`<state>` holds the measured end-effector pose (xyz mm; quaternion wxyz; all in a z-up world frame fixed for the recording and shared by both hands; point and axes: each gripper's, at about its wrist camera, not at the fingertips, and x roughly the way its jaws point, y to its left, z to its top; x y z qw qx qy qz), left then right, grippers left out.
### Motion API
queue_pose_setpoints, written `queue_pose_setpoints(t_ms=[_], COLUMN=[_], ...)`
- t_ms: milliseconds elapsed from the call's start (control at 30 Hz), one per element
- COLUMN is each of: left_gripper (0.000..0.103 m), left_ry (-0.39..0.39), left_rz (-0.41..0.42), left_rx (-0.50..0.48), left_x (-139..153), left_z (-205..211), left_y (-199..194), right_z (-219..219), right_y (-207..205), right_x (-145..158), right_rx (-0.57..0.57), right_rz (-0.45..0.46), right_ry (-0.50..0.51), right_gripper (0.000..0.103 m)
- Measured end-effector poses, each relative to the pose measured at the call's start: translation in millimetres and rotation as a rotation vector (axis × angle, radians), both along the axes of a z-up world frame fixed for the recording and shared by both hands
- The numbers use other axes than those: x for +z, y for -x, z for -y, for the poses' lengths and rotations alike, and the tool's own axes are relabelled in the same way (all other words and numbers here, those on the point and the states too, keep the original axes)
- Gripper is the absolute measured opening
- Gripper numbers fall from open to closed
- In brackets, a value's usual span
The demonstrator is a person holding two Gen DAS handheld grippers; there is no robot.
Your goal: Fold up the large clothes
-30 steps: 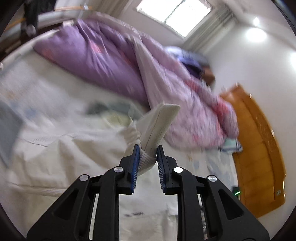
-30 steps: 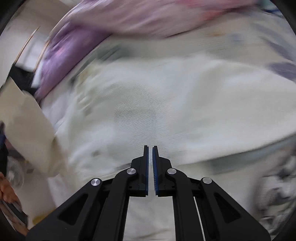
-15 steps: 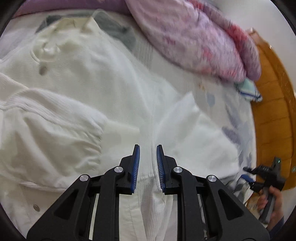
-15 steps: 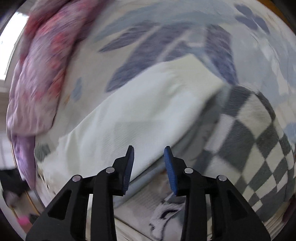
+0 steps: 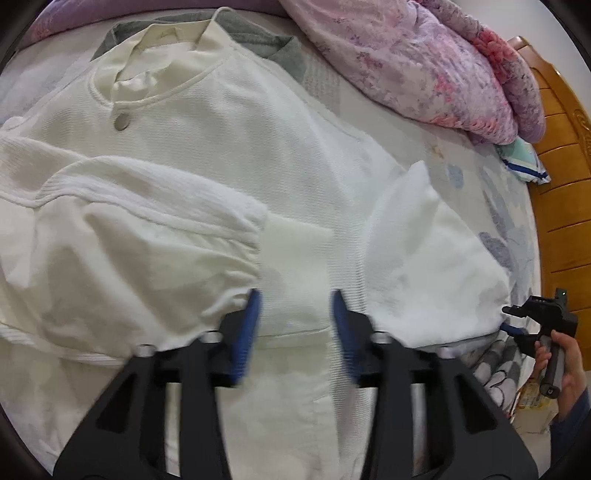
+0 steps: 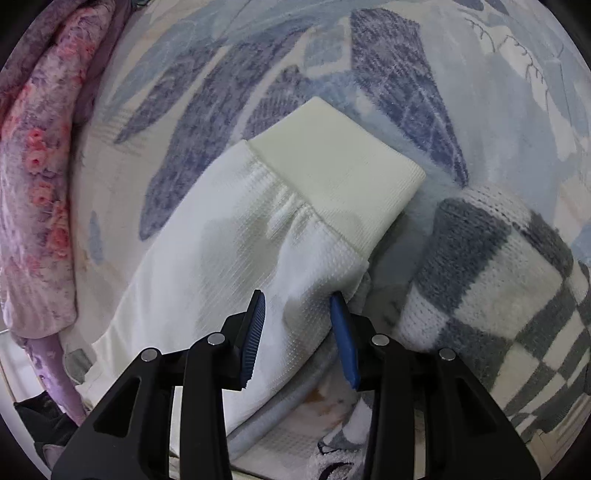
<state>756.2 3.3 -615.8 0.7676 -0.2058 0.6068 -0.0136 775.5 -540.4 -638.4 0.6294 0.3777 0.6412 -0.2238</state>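
Observation:
A large white waffle-knit top (image 5: 258,140) lies spread on the bed, collar at the far end. One sleeve is folded across its front, its ribbed cuff (image 5: 295,243) just ahead of my left gripper (image 5: 295,310), which is open and empty above the cloth. The other sleeve (image 6: 229,258) stretches out over the bedspread, its cream cuff (image 6: 340,173) at the far end. My right gripper (image 6: 297,314) is open, its jaws on either side of that sleeve just behind the cuff. The right gripper also shows in the left wrist view (image 5: 517,321).
A purple and pink floral quilt (image 5: 424,62) is heaped along the far side of the bed. A grey garment (image 5: 258,33) lies under the top's collar. A grey and white checked blanket (image 6: 498,280) sits right of the sleeve. A wooden headboard (image 5: 561,184) stands at the right.
My left gripper let go of the sleeve cuff, laid it across the top's front, and opened wider. My right gripper opened and moved over to the other sleeve near its cuff.

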Motion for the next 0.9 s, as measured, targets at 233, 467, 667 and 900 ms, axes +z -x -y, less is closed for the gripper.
queue_pose_setpoints(t_ms=[233, 467, 667, 900], left_gripper=[0.07, 0.053, 0.018, 0.018], left_ry=[0.021, -0.116, -0.079, 0.108], left_rz=[-0.07, -0.129, -0.102, 0.0], left_rx=[0.014, -0.013, 0.02, 0.052], left_x=[-26.3, -48.6, -34.0, -14.5], left_z=[-2.5, 8.1, -6.4, -6.7], left_y=[-2.1, -16.3, -16.0, -23.9], right_z=[-11.4, -13.2, -5.3, -8.5], right_y=[-3.8, 6.6, 30.0, 39.9], right_x=[-2.6, 2.4, 26.9, 56.9], right_rx=[0.047, 0.048, 0.042, 0.016], right_rz=[-0.03, 0.039, 0.151, 0.299], right_ry=[0.092, 0.148, 0.134, 0.141], right_gripper=[0.039, 0.015, 0.004, 0.003])
